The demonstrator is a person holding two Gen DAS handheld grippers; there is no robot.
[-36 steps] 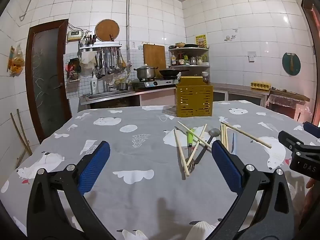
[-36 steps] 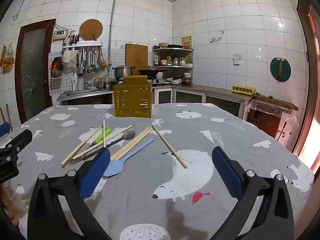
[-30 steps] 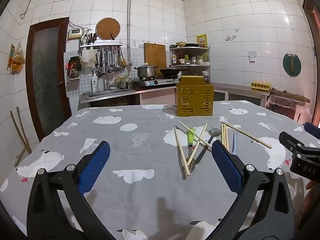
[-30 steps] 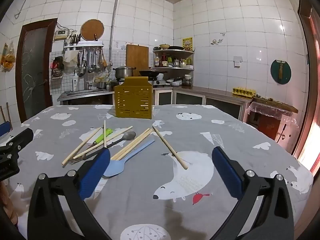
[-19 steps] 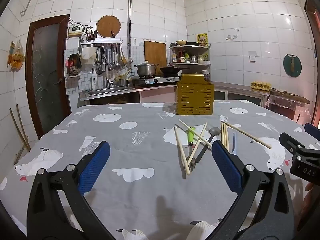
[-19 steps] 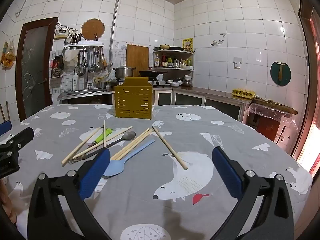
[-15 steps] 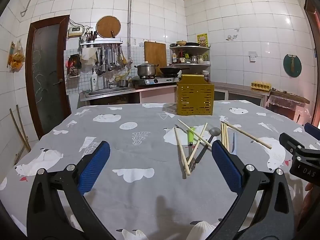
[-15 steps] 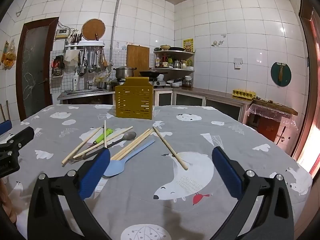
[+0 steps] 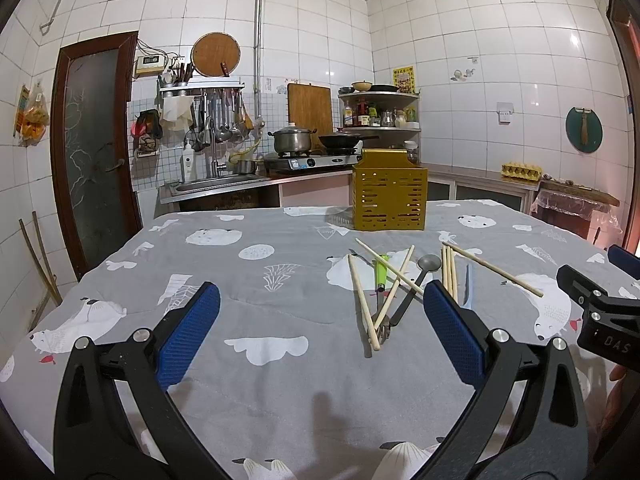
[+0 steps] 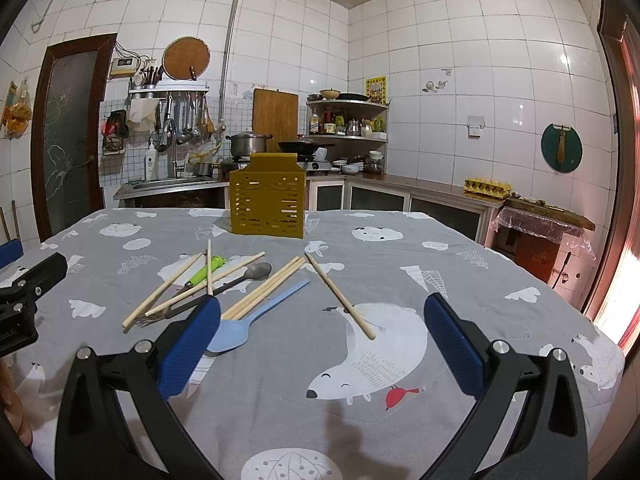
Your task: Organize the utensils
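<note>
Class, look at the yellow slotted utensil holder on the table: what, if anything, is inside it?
Nothing sticks out above the rim of the yellow utensil holder, and its slots show only dark gaps. Its walls hide the interior, so whether anything lies low inside cannot be seen.

Bare cloth lies ahead; crossed chopsticks overlap the spoon.

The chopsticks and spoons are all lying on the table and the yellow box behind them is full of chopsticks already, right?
Not quite. The yellow slotted utensil box shows nothing sticking out of its top in the right wrist view. The wooden chopsticks and the light blue plastic spoon do lie on the table.
</note>
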